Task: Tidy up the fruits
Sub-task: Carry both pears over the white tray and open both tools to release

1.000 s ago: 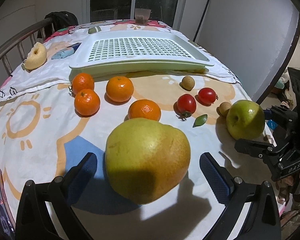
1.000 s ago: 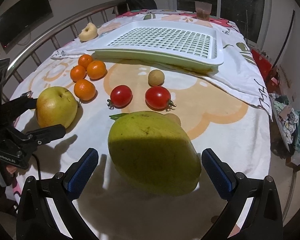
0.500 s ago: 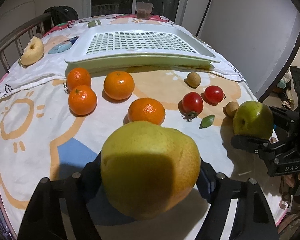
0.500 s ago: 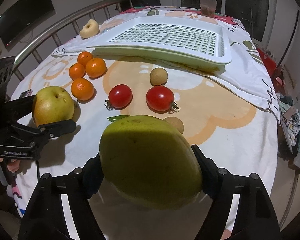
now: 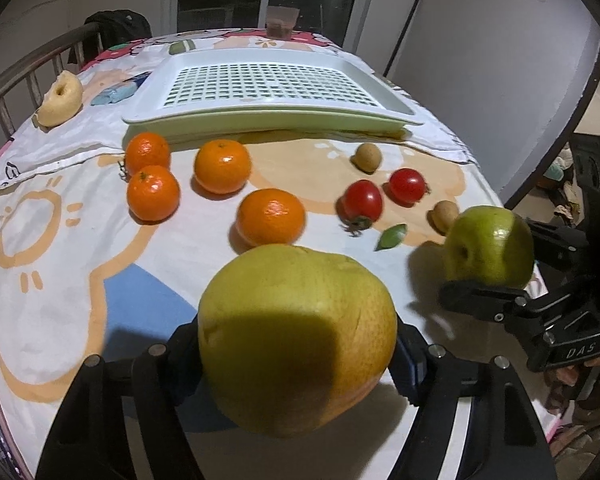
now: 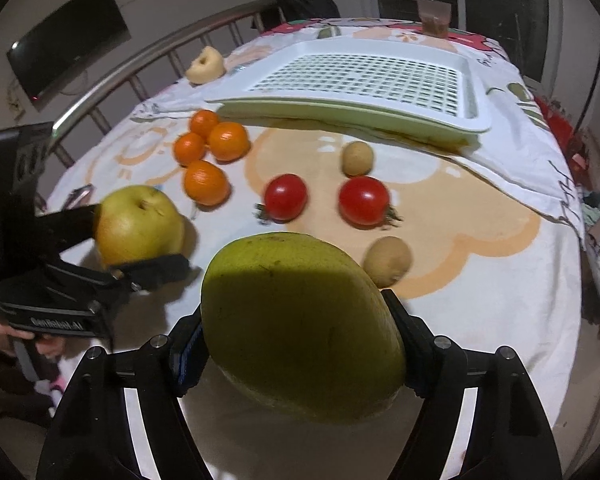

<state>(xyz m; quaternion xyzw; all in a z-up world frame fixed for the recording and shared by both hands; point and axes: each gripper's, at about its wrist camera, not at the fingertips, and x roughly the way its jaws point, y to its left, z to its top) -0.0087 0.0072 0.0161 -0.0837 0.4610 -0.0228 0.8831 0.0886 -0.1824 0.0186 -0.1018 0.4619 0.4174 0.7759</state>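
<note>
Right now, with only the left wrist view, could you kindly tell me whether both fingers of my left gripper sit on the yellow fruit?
Observer: Yes. The right wrist view shows the left gripper side-on: its jaws have just been closing, and one finger lies on each side of the yellow fruit.
Operator: Thank you. Is the small brown fruit behind the green fruit touching it?
Observer: There it shows whole, close beside the green fruit; contact I cannot tell.

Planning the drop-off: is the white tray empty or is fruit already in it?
Empty. The tray shows only its bare slotted floor in both views; the oranges and tomatoes sit on the cloth in front of it.
</note>
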